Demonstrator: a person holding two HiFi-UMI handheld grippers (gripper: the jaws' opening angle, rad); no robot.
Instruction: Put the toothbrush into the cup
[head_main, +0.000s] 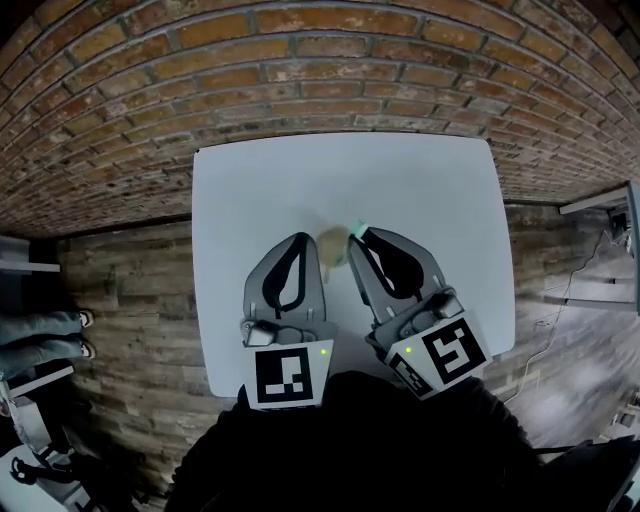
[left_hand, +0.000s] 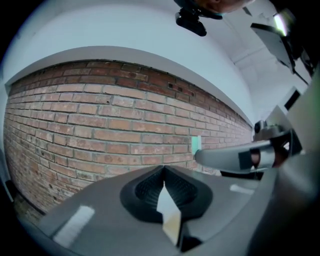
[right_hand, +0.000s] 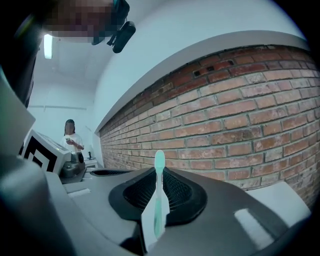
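Note:
A mint-green toothbrush (right_hand: 159, 200) stands upright between the pads of my right gripper (right_hand: 160, 175), which is shut on it. Its end pokes out past the fingertips (head_main: 358, 230) and also shows in the left gripper view (left_hand: 196, 145). In the head view a small beige cup (head_main: 333, 246), blurred, sits between the two gripper tips over the white table (head_main: 250, 190), against the tip of my left gripper (head_main: 306, 240). My left gripper (left_hand: 164, 175) has its jaws nearly together, with a cream sliver (left_hand: 171, 222) pinched between the pads, seemingly the cup's wall. The right gripper (head_main: 362, 238) is just right of the cup.
A red brick wall (head_main: 300, 70) runs behind the table's far edge. Wood floor (head_main: 120, 300) lies on both sides. Someone's legs (head_main: 40, 335) stand at the left, and a cable (head_main: 565, 290) lies on the floor at the right. A distant person (right_hand: 71, 141) shows in the right gripper view.

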